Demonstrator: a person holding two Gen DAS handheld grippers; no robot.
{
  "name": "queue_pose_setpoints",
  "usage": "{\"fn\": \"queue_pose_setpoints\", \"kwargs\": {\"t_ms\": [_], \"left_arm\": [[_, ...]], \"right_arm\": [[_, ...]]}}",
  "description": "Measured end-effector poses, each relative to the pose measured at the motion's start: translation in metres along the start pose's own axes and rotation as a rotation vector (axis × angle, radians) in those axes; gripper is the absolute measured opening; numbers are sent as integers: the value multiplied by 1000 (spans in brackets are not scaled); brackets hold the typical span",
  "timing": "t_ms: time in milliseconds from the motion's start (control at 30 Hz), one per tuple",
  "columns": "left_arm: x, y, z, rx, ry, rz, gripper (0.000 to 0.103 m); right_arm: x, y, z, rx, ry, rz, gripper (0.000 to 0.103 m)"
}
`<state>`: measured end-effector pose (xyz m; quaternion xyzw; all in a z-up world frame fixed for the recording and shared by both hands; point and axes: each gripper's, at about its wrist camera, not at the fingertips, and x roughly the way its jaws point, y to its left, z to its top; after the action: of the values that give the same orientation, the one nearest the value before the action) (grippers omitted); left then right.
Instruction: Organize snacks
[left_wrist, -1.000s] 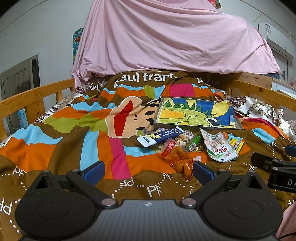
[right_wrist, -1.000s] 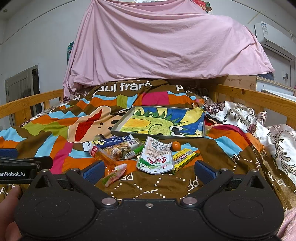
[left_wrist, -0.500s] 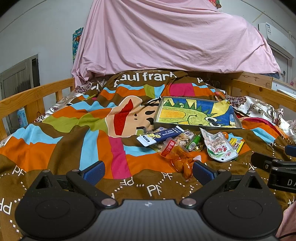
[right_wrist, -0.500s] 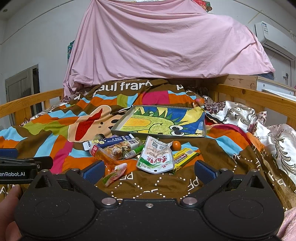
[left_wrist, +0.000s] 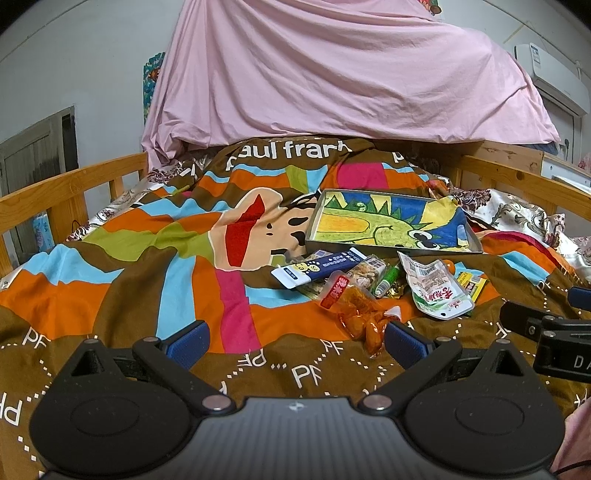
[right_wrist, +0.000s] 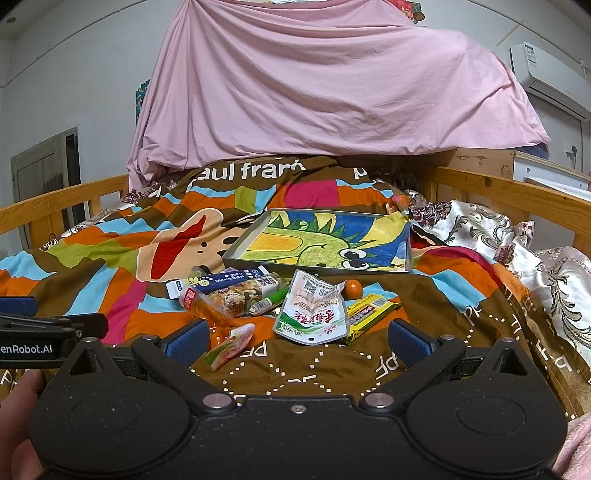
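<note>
I've got both grippers hovering low over the quilt (left_wrist: 122, 266), nothing held. Left gripper (left_wrist: 295, 338) has its fingers spread wide; right gripper (right_wrist: 295, 338) the same. The snacks (right_wrist: 280, 299) lie heaped on the quilt just ahead of me: white pouch (right_wrist: 313, 314), blue pack (left_wrist: 319, 267), orange pouch (left_wrist: 356, 314), yellow bar (right_wrist: 371, 312), a small orange ball (right_wrist: 352, 288). Just behind the heap sits the tray (right_wrist: 317, 266), bare, dinosaur picture showing.

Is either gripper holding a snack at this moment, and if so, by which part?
Neither. The left gripper and right gripper are both open and empty; the snacks lie on the blanket.
</note>
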<state>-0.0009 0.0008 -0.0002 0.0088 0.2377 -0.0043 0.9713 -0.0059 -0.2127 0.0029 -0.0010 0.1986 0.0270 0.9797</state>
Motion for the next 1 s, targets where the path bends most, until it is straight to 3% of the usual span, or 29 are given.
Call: {"fn": "queue_pose_setpoints", "kwargs": {"t_ms": [533, 1000], "left_arm": [[7, 0, -8, -12, 14, -20, 103], [27, 1, -18, -23, 112, -26, 103]], "right_arm": [[-1, 2, 1, -15, 8, 0, 102], [13, 2, -1, -17, 82, -25, 102]]}}
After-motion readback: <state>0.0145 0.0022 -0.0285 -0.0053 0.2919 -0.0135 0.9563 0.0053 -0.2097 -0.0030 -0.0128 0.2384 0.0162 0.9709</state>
